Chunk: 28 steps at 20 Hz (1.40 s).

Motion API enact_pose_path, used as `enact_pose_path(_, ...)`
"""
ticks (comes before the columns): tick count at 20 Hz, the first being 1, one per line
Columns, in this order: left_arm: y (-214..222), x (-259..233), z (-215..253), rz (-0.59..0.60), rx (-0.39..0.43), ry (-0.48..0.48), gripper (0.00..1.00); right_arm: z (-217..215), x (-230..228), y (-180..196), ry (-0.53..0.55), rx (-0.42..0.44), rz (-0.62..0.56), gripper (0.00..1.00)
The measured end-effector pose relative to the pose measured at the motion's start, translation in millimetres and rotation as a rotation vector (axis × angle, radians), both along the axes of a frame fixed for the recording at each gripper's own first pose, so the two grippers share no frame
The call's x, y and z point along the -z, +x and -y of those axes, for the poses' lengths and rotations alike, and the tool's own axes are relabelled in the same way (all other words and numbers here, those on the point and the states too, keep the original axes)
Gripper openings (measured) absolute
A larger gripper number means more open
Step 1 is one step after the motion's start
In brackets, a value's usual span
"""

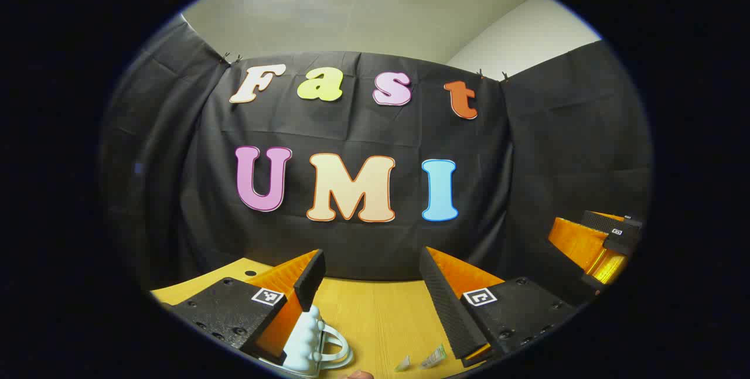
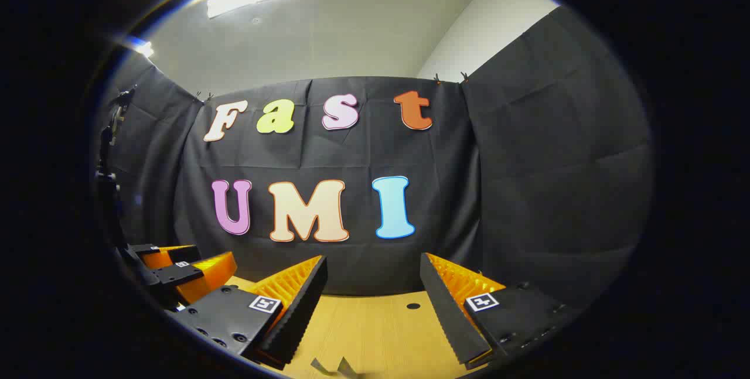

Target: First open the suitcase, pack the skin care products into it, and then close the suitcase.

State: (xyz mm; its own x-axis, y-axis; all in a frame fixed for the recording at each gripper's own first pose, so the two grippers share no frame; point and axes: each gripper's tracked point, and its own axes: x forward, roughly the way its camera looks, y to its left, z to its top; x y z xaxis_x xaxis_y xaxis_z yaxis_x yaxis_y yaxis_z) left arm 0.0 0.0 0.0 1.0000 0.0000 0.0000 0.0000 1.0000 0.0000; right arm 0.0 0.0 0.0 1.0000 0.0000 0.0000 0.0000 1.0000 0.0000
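Low over the wooden counter (image 1: 375, 314), both tools point at the black booth wall. Left hand-held gripper (image 1: 369, 285): fingers spread wide, nothing between them. A white bumpy thing with a loop handle (image 1: 310, 344) sits just under its left finger, possibly touching; can't tell if it's the suitcase or part of it. Two small sachet-like packets (image 1: 430, 357) lie on the counter near the right finger, likely the skin care products. Right hand-held gripper (image 2: 372, 291): also wide open, empty, with small packets (image 2: 334, 367) at the bottom edge. It also appears at the right edge of the left gripper view (image 1: 603, 238).

Judgement: opening step not started. Tilt both cameras down first, find the latch or zip, brace with one tool and pull with the other.
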Motion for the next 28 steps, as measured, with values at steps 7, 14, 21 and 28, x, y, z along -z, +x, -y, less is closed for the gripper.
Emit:
enact_pose_path(7, 7.5, 5.9, 10.9, -0.006, -0.035, 0.023, 0.95, 10.1, 4.3, 16.9, -0.005, -0.05, 0.007, 1.0)
enact_pose_path(14, 1.0, 28.6, -11.7, -0.041, -0.142, 0.017, 0.95, 5.3, 35.2, 24.3, 0.006, -0.133, -0.023, 1.0)
enact_pose_path(21, 24.4, 112.5, -40.8, -0.236, -0.099, 0.005, 0.95, -12.1, 56.2, 42.1, 0.0, -0.083, -0.067, 0.98)
enact_pose_path(28, 42.1, 206.2, -53.3, -0.468, -0.055, -0.007, 0.96, -11.7, 72.1, 53.9, -0.082, -0.001, -0.116, 0.98)
